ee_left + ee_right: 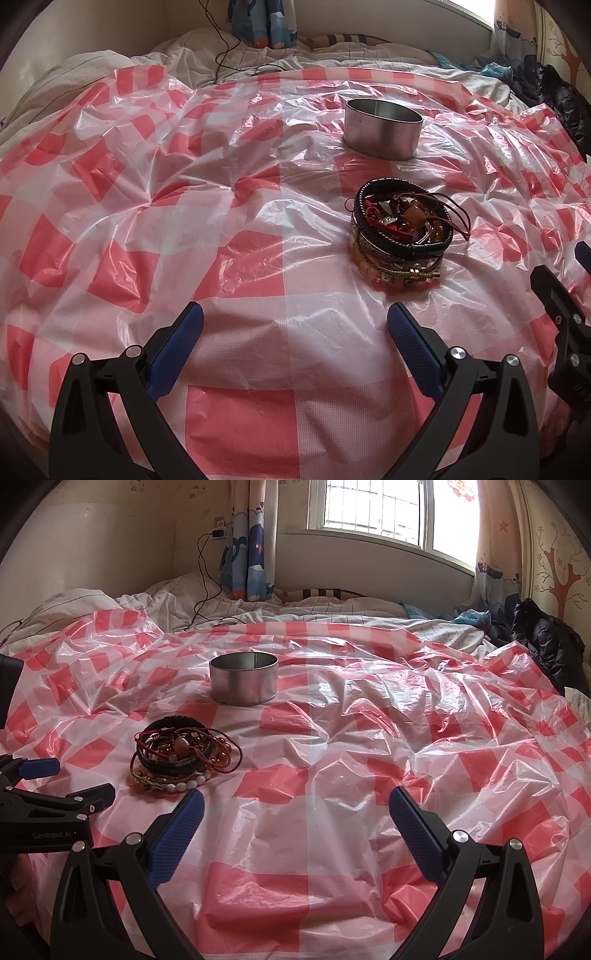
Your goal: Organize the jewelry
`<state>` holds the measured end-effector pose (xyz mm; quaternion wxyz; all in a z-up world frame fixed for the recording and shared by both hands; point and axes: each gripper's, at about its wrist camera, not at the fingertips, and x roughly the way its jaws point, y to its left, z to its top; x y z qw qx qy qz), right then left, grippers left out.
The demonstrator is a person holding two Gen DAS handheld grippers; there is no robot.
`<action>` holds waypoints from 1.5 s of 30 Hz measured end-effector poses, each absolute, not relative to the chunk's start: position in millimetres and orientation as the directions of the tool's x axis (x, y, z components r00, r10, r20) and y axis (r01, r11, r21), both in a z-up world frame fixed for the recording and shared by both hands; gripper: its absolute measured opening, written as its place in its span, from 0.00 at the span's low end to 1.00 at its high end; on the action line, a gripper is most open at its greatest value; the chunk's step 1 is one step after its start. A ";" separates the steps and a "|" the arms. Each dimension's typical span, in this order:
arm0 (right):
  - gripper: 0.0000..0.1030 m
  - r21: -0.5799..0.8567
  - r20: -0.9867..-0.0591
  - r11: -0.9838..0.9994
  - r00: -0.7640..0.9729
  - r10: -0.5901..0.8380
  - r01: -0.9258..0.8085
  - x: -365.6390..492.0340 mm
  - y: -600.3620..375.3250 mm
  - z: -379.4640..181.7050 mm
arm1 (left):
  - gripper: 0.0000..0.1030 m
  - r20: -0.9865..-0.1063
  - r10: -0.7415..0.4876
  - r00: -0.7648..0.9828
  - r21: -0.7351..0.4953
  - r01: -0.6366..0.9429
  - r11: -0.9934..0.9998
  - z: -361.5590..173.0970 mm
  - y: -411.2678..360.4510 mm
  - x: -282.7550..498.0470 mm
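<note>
Left gripper (295, 332): fingers spread wide, holding nothing, poised over the checked plastic sheet (236, 258).
Right gripper (295, 812): fingers spread wide, holding nothing; bare sheet lies between them.
Jewelry pile (402, 232): stacked bracelets lying flat, ahead and right of the left gripper, ahead and left of the right; loose cords trail toward the right gripper's side.
Tin (243, 679): round, upright, mouth upward, beyond the pile and apart from it.
Open room: wrinkled sheet all round pile and tin.
Edges: sheet ends at rumpled bedding (155, 602) on the far side; dark garment (546, 646) at far right.
</note>
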<state>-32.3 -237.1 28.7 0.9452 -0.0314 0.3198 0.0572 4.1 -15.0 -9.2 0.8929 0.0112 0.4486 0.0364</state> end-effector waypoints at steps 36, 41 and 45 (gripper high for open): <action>0.93 -0.008 -0.608 0.991 0.787 0.104 -0.137 -31.3 -235.6 30.1 | 0.93 -0.800 0.078 0.595 0.058 -0.052 0.997 -6.4 -18.0 5.0; 0.93 0.003 -0.583 0.989 0.803 0.124 -0.150 -33.6 -234.6 37.8 | 0.93 -0.799 0.073 0.597 0.055 -0.048 0.997 -5.4 -19.7 5.9; 0.93 0.019 -0.550 0.975 0.812 0.195 -0.221 -36.6 -230.8 45.7 | 0.93 -0.805 0.048 0.592 0.031 -0.038 0.999 -6.7 -19.2 5.9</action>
